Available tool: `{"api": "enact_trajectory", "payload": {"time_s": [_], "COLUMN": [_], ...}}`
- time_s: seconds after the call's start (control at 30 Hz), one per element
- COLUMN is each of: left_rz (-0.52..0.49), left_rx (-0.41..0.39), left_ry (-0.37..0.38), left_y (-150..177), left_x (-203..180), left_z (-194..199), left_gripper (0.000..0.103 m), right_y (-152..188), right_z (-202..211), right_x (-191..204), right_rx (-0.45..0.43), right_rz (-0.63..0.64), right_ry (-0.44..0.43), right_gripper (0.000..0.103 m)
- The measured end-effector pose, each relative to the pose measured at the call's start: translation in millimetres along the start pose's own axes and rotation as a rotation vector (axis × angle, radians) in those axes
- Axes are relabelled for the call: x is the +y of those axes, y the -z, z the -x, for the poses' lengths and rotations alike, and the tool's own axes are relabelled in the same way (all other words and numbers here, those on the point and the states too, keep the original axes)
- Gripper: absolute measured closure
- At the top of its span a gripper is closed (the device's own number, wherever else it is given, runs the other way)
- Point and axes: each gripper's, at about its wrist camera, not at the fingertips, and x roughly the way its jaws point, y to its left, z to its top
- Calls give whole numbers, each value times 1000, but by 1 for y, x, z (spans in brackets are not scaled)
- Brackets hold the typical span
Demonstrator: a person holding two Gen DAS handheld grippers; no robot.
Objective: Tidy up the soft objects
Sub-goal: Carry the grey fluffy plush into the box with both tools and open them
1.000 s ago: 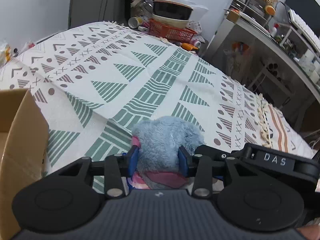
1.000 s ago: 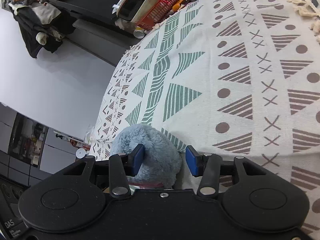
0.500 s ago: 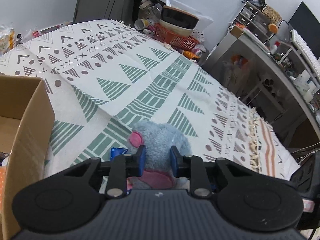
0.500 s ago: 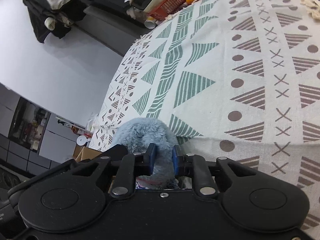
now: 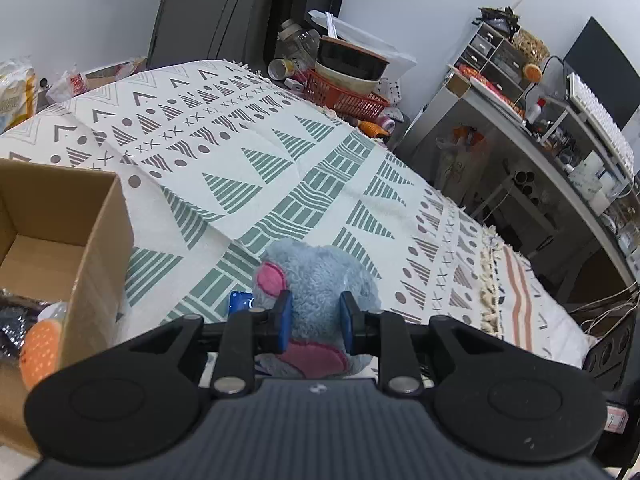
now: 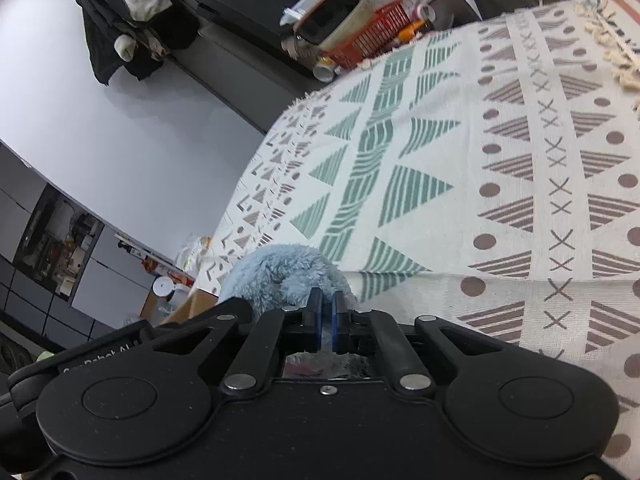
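Plush toy (image 5: 320, 280) sits pinched between both hand-held grippers' blue pads.

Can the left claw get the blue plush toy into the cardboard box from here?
Probably yes. The left claw grips the blue plush toy, and the cardboard box stands open just to its left, with nothing between them.

White walls (image 5: 80, 8), patterned bedspread (image 5: 280, 168), cluttered desk (image 5: 532, 136)
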Motion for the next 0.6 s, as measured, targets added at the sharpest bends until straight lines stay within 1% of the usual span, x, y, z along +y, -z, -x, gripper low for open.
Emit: {"api": "enact_trajectory", "payload": {"time_s": [0.23,0.47,0.6], "left_rz": [20,43,56], "left_rx": [-39,-69,-92], "left_ry": [27,44,47], "left_y": [-7,-12,-15], "left_x": [2,8,15], "left_z": [28,48,57], "left_gripper": [80,80,80], "right_y": [0,2,3], "right_z": [16,21,20], "right_x": [27,50,64], "right_rx": [-42,-64,-67], "right_rz": [50,90,105], "right_ry": [-4,16,13], "right_gripper": [100,101,101]}}
